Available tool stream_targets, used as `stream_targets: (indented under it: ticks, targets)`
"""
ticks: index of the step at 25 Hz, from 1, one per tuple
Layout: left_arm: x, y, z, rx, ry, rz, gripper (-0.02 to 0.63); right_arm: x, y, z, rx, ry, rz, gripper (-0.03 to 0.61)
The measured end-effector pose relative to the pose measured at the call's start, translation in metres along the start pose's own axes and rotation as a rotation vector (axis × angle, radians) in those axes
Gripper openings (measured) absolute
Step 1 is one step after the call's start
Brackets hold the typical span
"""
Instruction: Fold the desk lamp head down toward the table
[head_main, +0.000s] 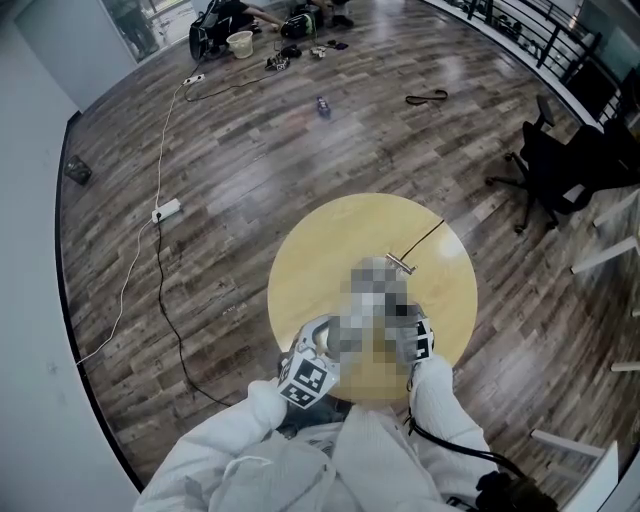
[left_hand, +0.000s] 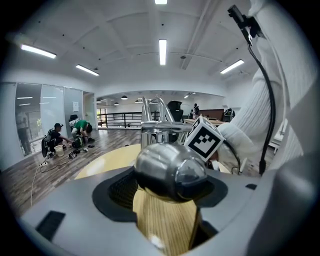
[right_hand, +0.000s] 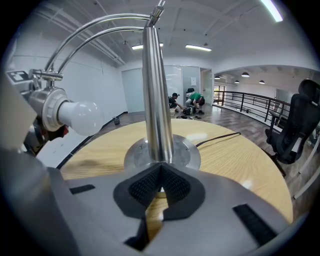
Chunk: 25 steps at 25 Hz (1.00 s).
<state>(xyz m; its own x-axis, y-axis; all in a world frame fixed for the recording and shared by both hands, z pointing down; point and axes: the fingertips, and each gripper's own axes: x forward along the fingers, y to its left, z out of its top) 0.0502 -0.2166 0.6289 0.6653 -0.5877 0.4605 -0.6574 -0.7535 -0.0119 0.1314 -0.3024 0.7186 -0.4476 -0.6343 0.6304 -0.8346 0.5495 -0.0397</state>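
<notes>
The lamp head (left_hand: 170, 170) is a smooth, rounded chrome shell, mirror-bright. It sits between the ribbed black pads of the left hand-held gripper (left_hand: 170, 187), which is clamped on it from both sides above the worktop (left_hand: 100, 165). That view shows only the shell's back. The right gripper view shows the head's other end, at the left edge, where a frosted white bulb (right_hand: 82, 117) pokes out of the metal socket, pointing sideways rather than down.

Two thin chrome arms (right_hand: 95, 27) arch from the head up to the top of a straight polished pole (right_hand: 156, 100). The pole stands upright on a flat round metal base (right_hand: 185, 155).

The right hand-held gripper (right_hand: 160, 182) has its textured pads drawn together, meeting at the foot of the pole. Whether the tips nip the pole or only press against it is hard to tell. Its marker cube (left_hand: 205, 140) appears in the left gripper view, just behind the lamp head.

A dark cable (right_hand: 220, 137) runs from the base across the pale, fine-grained round wooden top. In the head view it trails toward the far right rim (head_main: 425, 238). There the lamp itself cannot be made out. Both hand-held grippers sit close together at the near edge, the left (head_main: 310, 375) and the right (head_main: 420, 345), on white sleeves.

Dark plank flooring (head_main: 250, 150) surrounds the worktop, and a black office chair (head_main: 560, 170) stands well apart.
</notes>
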Motion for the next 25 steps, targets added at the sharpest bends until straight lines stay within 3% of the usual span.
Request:
stream_targets:
  ticks: [6, 25]
  targets:
    - [0.015, 0.002, -0.01, -0.066, 0.012, -0.034, 0.298, 0.001, -0.001, 0.002, -0.003, 0.015, 0.002, 0.011]
    - [0.049, 0.01, -0.027, -0.062, 0.053, -0.089, 0.291, 0.004, -0.003, 0.006, 0.006, 0.019, -0.01, 0.011]
